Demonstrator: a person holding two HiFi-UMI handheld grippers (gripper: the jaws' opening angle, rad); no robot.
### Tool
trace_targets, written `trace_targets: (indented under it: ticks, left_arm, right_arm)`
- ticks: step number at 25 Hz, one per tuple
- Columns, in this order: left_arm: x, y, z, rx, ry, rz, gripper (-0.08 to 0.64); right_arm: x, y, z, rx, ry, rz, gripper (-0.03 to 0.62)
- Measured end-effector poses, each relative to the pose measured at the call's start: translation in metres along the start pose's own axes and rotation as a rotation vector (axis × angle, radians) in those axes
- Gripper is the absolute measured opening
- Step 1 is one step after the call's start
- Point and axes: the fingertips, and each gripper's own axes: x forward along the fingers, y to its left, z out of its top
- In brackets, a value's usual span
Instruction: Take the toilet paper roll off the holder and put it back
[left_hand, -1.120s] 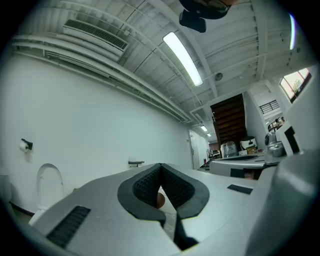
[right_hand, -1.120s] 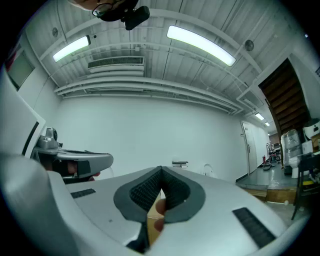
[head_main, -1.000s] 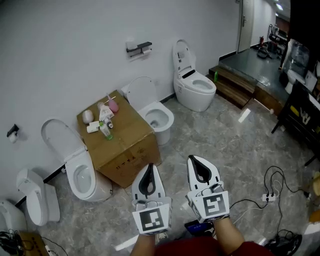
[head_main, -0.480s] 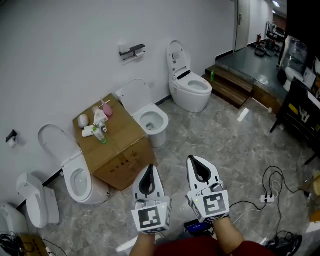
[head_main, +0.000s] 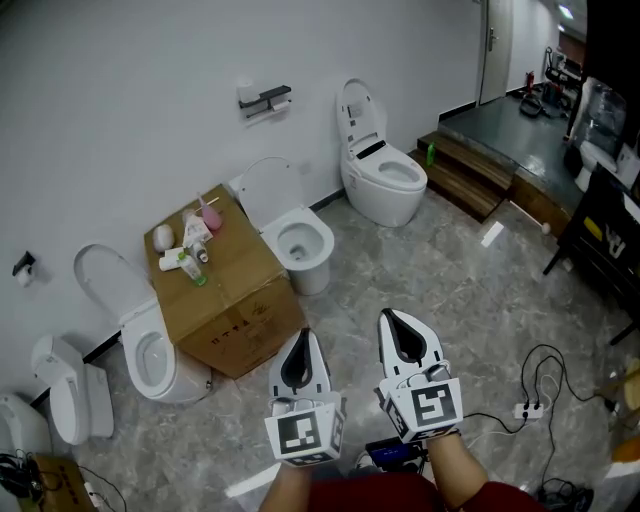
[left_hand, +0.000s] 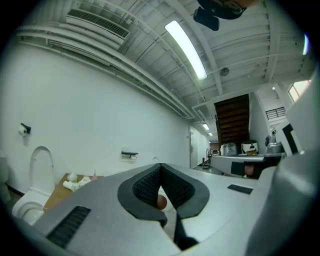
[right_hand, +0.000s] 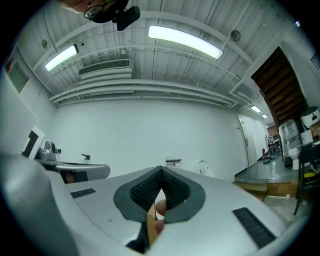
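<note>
1. Both tools are pressed together with nothing pinched. The left tool (head_main: 301, 342) and right tool (head_main: 395, 330) are seen low over the floor (head_main: 480, 300), well apart from the wall (head_main: 120, 120).
2. The toilet paper roll (head_main: 279, 104) looks to be tucked under the holder (head_main: 270, 96) up on that wall. It's too small for any detail to be made out, tbh.
3. It can be expected to be light, soft and easily crushed. A gentle pinch across the outer paper is probably called for, with the roll slid off sideways.
</note>
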Motion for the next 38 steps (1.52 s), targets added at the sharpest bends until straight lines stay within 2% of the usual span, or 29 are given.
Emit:
trace_targets:
  ticks: [5, 11, 20, 31, 38]
  left_arm:
    - [0.025, 0.000, -0.006, 0.020, -0.002, 0.002, 0.005]
    - [0.076, 0.023, -0.012, -0.002, 0.002, -0.011, 0.005]
    - [0.187, 0.076, -0.003, 0.006, -0.008, -0.054, 0.005]
    - [0.293, 0.164, 0.003, -0.005, -0.009, -0.031, 0.005]
    - [0.349, 0.169, 0.004, -0.007, -0.013, -0.046, 0.005]
  right_arm:
    - [0.017, -0.013, -0.007, -0.002, 0.008, 0.001, 0.011]
    - [0.069, -0.020, -0.015, -0.021, 0.020, -0.001, 0.011]
    - [0.187, -0.030, -0.011, -0.041, 0.016, -0.024, 0.011]
    - [0.326, -0.029, -0.014, -0.035, 0.006, -0.019, 0.011]
    - [0.376, -0.052, -0.023, -0.013, 0.011, -0.014, 0.011]
